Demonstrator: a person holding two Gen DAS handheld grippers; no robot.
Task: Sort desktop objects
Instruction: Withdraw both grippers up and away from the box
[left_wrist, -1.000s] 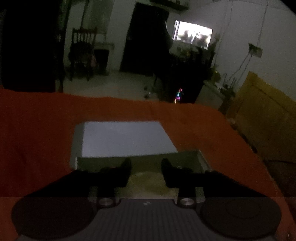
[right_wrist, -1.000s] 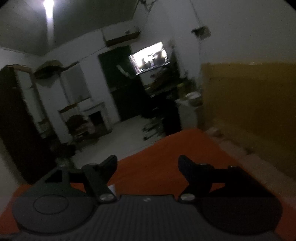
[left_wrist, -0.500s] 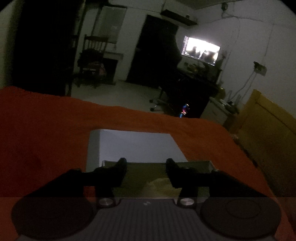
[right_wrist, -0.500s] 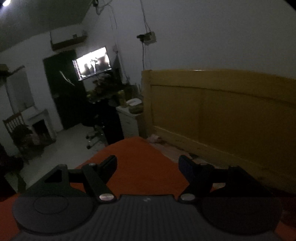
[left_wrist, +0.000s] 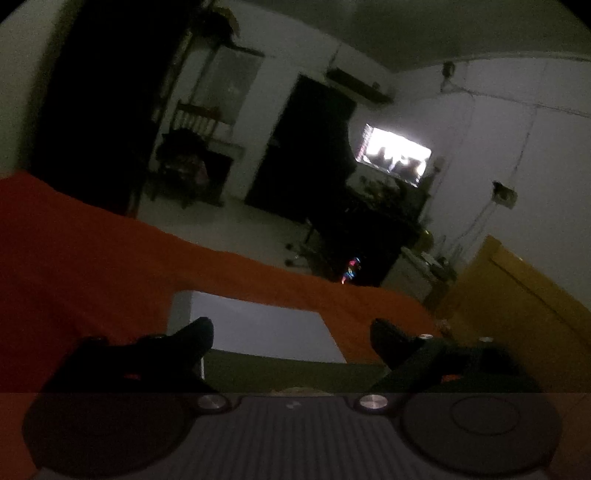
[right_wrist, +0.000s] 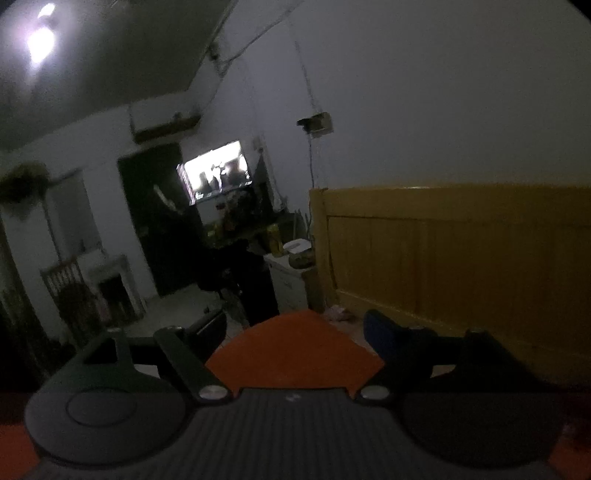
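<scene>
In the dim left wrist view a pale grey box lid lies on the orange cloth, with the green inner wall of an open box just in front of it. My left gripper hovers over that box, its jaws opening wide with nothing pressed between them. In the right wrist view my right gripper is raised over a corner of the orange cloth, jaws opening, empty. What lies inside the box is mostly hidden.
A yellow wooden panel stands to the right of the table. Beyond the cloth's far edge are the floor, a chair, a dark doorway and a lit screen on the wall.
My left gripper's jaws spread from narrow to wide and it drew back and tilted, so less of the box shows. The right gripper swung to the right, then back left, and opened slightly.
</scene>
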